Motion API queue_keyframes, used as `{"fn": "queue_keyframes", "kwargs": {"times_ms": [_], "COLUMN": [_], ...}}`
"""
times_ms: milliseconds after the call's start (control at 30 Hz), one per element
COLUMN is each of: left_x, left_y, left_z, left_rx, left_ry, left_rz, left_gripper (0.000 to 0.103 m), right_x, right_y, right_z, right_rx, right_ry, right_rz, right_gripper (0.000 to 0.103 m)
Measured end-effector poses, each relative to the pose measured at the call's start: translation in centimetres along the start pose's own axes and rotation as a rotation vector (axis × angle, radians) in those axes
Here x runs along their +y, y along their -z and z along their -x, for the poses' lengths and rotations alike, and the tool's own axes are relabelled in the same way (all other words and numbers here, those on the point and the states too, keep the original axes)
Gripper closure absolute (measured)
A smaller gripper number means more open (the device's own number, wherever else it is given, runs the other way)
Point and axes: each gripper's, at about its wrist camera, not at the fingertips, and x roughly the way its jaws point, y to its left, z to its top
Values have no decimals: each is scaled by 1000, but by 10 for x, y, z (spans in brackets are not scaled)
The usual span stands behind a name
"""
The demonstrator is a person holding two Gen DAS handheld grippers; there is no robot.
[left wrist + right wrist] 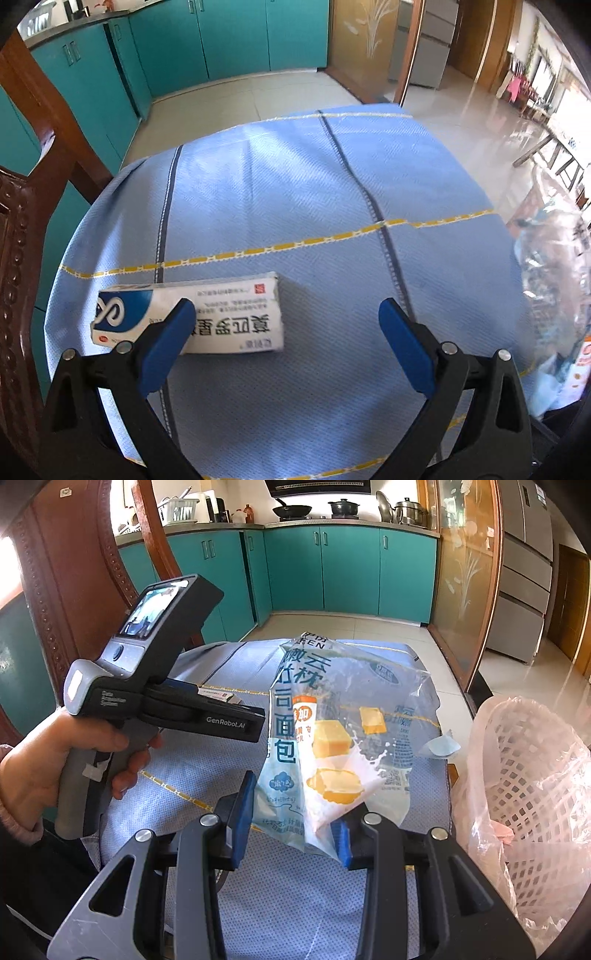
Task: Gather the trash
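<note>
A white and blue medicine box (192,314) lies on the blue cloth (295,192). My left gripper (286,314) is open just above it, with the left finger over the box and the right finger over bare cloth. My right gripper (291,816) has its jaws part closed around the lower end of a clear plastic bread bag (332,738), which is lifted over the cloth (229,775). The bag also shows at the right edge of the left wrist view (554,266). A white mesh bin with a pink liner (532,782) stands at the right.
A carved wooden chair back (22,258) rises at the left of the cloth-covered table. Teal kitchen cabinets (332,568) and tiled floor lie beyond. The left handheld gripper body (155,686) hangs over the table's left part. A small blue scrap (443,746) lies near the bin.
</note>
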Motion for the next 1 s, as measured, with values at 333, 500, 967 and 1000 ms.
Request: {"fn": "queue_keyframes", "kwargs": {"times_ms": [333, 500, 967, 1000], "left_x": [45, 79, 70, 67], "left_y": [-6, -7, -44, -47], "left_z": [27, 21, -40, -46], "left_rx": [7, 72, 135, 138], "left_ry": [-22, -4, -89, -104], "left_rz": [299, 448, 427, 402], "left_gripper": [4, 4, 4, 4], "right_x": [2, 4, 3, 3], "right_y": [-1, -1, 0, 0], "right_z": [-2, -1, -1, -2], "right_rx": [0, -6, 3, 4], "right_ry": [-1, -5, -22, -21], "right_rz": [-4, 4, 8, 8], "right_gripper": [66, 66, 66, 66]}}
